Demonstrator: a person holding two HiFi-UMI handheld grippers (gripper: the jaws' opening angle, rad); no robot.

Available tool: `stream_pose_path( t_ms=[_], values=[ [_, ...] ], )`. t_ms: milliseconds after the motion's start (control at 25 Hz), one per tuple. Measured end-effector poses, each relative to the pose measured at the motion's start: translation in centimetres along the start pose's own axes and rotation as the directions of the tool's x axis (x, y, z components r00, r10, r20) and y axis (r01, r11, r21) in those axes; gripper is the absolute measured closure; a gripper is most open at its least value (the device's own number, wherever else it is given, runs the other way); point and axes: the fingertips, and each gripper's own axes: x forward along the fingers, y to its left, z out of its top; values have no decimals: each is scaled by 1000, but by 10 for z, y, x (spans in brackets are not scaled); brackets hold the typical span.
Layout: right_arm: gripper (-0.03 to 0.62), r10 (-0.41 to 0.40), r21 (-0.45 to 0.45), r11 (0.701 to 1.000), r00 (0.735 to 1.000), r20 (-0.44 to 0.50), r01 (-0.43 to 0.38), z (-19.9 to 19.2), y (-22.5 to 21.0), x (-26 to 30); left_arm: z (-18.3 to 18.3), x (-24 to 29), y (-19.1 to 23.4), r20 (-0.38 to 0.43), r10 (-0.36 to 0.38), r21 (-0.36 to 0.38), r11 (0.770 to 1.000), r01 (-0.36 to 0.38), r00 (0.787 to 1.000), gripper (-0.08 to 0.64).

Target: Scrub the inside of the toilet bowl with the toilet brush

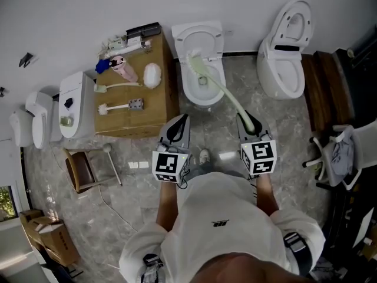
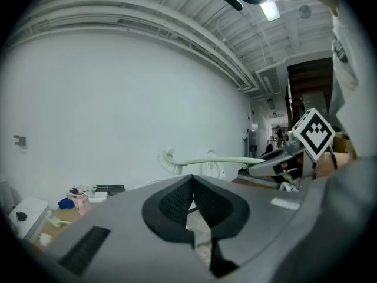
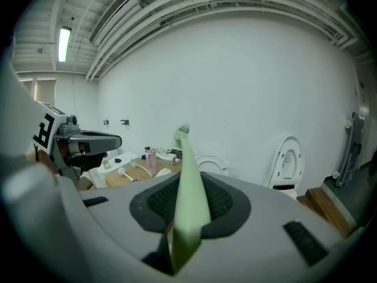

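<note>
Right gripper point(image 1: 246, 124) point(image 3: 187, 208): jaws clamped on the pale green handle of the toilet brush point(image 1: 232, 102) point(image 3: 188, 170). The butt end of the handle is buried between the pads and not visible.

Left gripper point(image 1: 181, 124) point(image 2: 192, 202): jaws pressed together, nothing between them. It is held just beside the right gripper and apart from the brush.

Brush position, head view: the handle runs up and left from the right gripper across the toilet bowl point(image 1: 186, 87), with the bristle end over the back-left part of the rim. Height above the bowl cannot be read from this view. In the left gripper view, the brush point(image 2: 206, 160) lies near level, its bristles showing against the white wall. Contact with the porcelain is not seen in any view.

The bowl's interior shows only in the head view, and the handle covers part of it.

Both hands are hidden under the marker cubes. The person's torso covers the floor at the lower edge.

Second toilet point(image 1: 287, 58) to the right, lid raised, well apart.

Tabletop point(image 1: 159, 108) left of the bowl carries two other brushes point(image 1: 121, 106), a pink bottle point(image 1: 125, 69) and smaller items too small to identify.
</note>
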Motion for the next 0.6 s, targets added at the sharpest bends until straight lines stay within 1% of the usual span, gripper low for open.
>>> stream_pose_path(
  t_ms=[280, 440, 600],
  values=[
    [522, -21, -3, 1000, 1000, 12, 21, 20, 12, 39, 3, 25, 40, 8, -27, -7, 1000, 28, 1000, 551],
    [522, -26, -9, 1000, 1000, 14, 26, 27, 13, 58, 6, 41, 54, 8, -30, 3, 1000, 30, 1000, 551],
    [522, -22, -20, 1000, 999, 36, 22, 37, 8, 76, 4, 60, 68, 8, -24, 13, 1000, 24, 1000, 551]
  ],
)
